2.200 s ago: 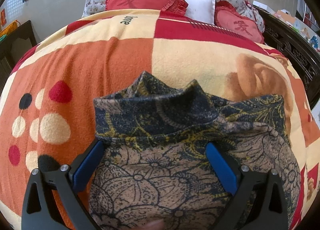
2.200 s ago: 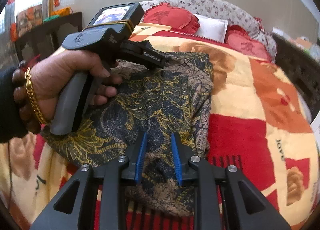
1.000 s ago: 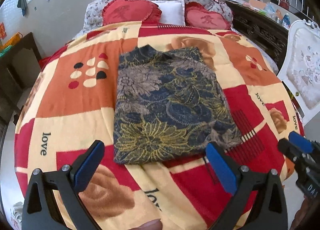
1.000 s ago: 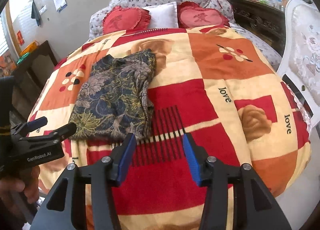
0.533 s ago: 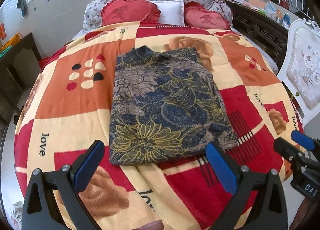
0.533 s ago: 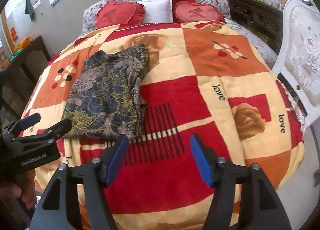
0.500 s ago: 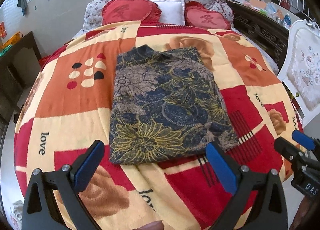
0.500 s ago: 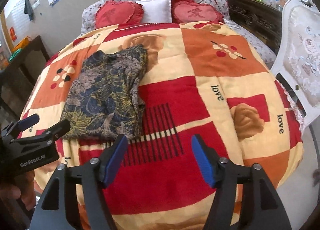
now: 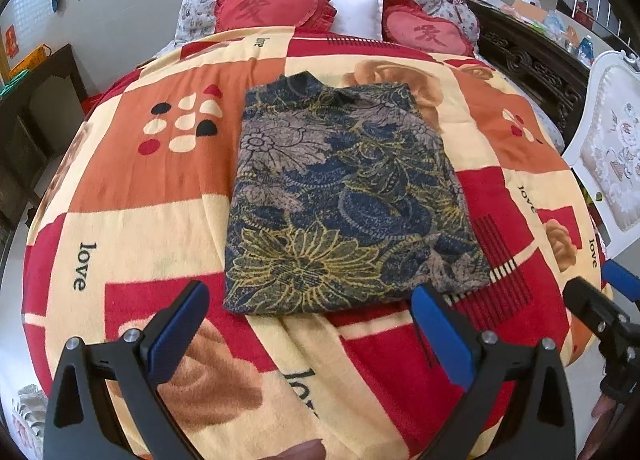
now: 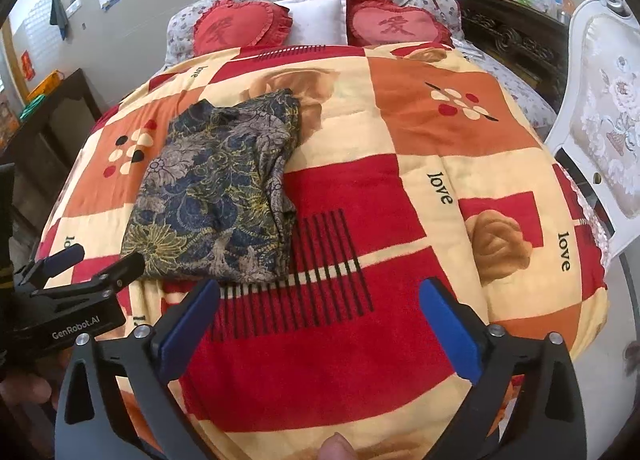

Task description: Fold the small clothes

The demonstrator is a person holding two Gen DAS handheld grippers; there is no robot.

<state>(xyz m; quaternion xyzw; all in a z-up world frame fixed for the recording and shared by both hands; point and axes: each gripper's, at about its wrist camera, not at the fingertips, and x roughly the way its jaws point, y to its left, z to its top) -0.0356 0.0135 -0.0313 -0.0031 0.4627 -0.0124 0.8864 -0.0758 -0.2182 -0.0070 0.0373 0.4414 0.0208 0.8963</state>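
A dark floral garment (image 9: 344,203) lies folded into a flat rectangle on the patchwork bedspread (image 9: 160,219), collar end toward the pillows. In the right wrist view the same garment (image 10: 216,187) sits left of centre. My left gripper (image 9: 308,320) hangs open above the bed's near edge, just short of the garment's hem, with nothing between its blue pads. My right gripper (image 10: 320,316) is held back over the red patch to the right of the garment; its jaws are opening wide and hold nothing. The left gripper (image 10: 80,264) shows at that view's left edge.
Two red heart cushions (image 9: 276,7) and a white pillow (image 9: 356,13) lie at the bed's head. A dark wooden cabinet (image 9: 36,107) stands on the left, a carved dark sideboard (image 9: 532,67) and a white upholstered chair (image 9: 612,163) on the right.
Both grippers have pulled back from the garment and now hover near the bed's front edge. The right gripper's jaws have spread much wider. The garment lies still.
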